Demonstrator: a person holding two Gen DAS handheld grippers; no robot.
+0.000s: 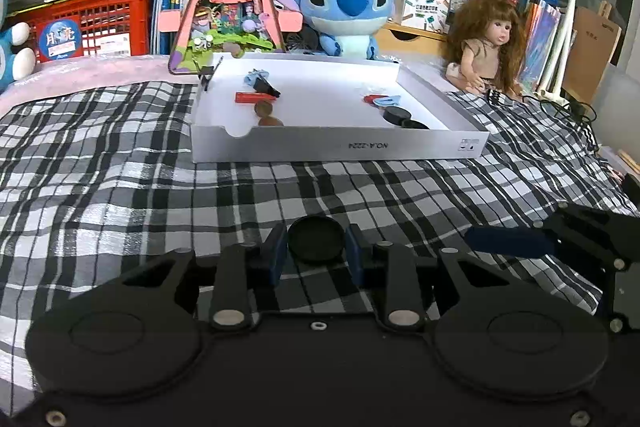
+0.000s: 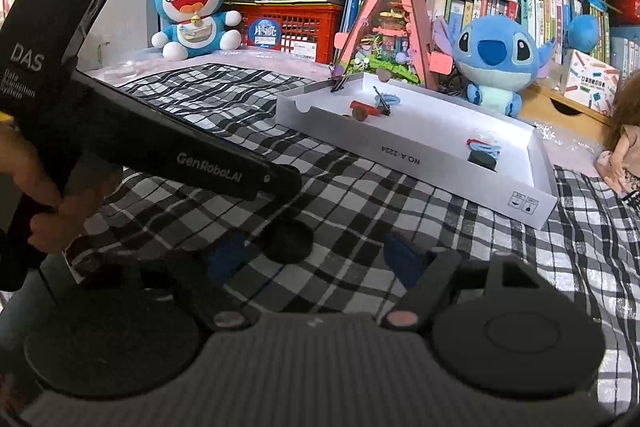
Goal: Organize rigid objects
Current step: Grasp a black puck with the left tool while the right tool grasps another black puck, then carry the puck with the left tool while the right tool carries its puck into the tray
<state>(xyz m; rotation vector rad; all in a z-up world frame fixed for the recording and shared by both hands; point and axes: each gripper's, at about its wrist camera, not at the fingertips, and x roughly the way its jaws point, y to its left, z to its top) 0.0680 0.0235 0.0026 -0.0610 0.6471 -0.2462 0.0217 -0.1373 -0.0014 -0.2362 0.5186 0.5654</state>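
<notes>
White box [image 1: 336,147] wall lettering, upside down: "NO.A-2224".

Indoor light was even, moderately bright. White box [image 1: 336,147] interior glared slightly. Fisheye bent shelves, darkened corners. Left wrist view was sharp. Right wrist view was soft: right gripper [image 2: 316,259] blurred, foreground smeared, soft shadows on plaid bedcover [image 1: 120,167].

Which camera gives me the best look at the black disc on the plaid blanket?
Left wrist: the black disc sits sharp and centred between the left hand-held gripper pads. In the right wrist view it is blurred, partly hidden behind that gripper's body.
</notes>
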